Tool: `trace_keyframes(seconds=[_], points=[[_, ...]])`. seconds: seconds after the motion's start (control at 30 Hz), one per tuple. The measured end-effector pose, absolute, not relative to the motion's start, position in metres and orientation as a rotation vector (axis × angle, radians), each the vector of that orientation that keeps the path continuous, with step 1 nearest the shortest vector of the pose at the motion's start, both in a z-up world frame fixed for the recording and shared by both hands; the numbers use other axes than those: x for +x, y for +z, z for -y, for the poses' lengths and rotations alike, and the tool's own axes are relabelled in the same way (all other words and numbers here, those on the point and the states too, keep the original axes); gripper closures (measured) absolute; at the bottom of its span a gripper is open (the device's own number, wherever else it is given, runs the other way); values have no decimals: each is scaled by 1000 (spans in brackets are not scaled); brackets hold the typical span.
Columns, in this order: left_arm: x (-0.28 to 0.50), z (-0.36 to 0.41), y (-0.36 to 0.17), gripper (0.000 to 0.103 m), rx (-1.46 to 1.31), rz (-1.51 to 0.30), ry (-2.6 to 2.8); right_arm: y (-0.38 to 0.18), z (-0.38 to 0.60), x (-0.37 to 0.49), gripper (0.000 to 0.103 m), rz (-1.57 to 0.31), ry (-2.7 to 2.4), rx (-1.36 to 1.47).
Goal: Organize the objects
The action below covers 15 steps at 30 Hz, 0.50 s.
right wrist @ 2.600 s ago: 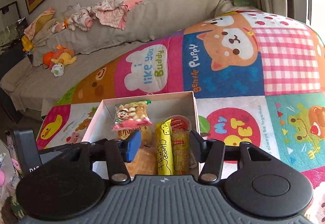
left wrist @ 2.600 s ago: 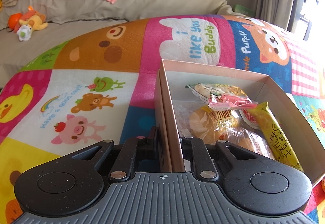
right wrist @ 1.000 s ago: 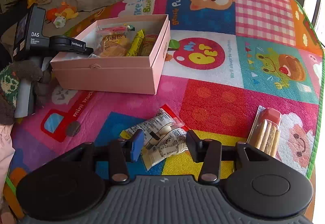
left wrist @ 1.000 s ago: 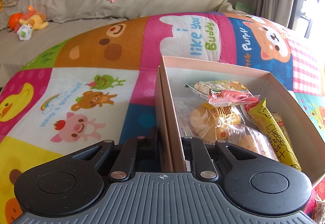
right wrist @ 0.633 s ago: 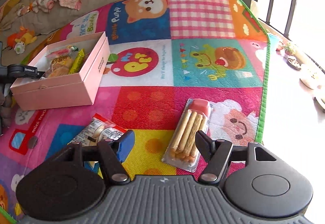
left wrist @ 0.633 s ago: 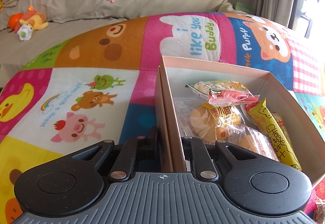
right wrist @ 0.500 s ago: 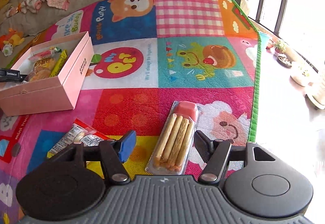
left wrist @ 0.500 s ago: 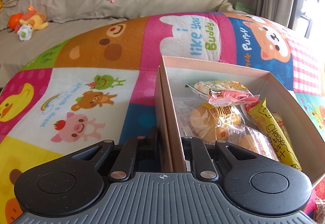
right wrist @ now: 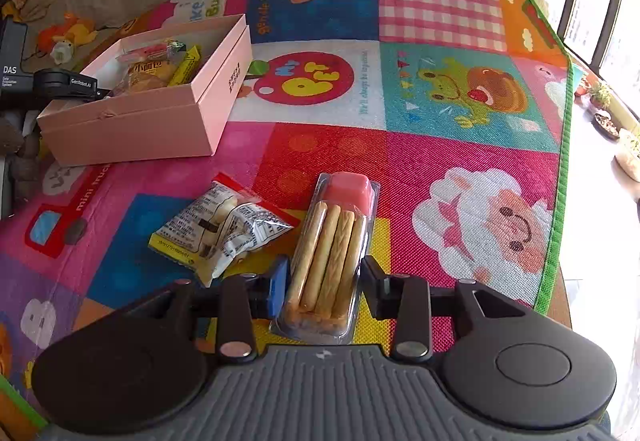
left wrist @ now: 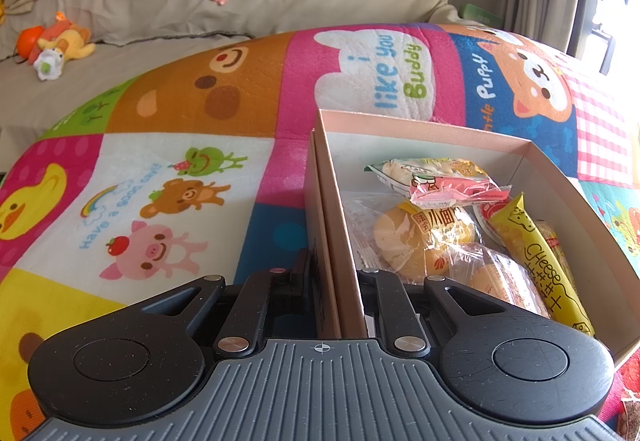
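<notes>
Meanwhile right gripper [right wrist: 324,283] jaws are closing around clear-wrapped biscuit sticks [right wrist: 332,253]; left gripper [left wrist: 334,281] clamps pink box [left wrist: 420,131] wall.

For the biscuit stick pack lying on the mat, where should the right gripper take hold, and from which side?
Across its narrow width at the near end, coming from above: the biscuit stick pack lies flat, long axis toward the right gripper, whose jaws are closing on its long sides.
</notes>
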<state>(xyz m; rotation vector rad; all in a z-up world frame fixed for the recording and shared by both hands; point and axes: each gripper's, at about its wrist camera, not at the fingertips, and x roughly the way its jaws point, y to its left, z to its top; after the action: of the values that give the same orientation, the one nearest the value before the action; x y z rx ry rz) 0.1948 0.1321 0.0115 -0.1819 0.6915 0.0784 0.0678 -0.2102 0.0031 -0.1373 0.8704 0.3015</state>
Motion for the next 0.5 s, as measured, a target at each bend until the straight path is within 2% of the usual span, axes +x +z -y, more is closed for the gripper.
trace_keyframes(seconds=[0.23,0.5], points=[[195,-132,11,88,-182,-691,78,5,215,53,64,-873,296,-161],[195,-132,12,88,-183,-692,78,-1,201,89,61,-846,262,-149]])
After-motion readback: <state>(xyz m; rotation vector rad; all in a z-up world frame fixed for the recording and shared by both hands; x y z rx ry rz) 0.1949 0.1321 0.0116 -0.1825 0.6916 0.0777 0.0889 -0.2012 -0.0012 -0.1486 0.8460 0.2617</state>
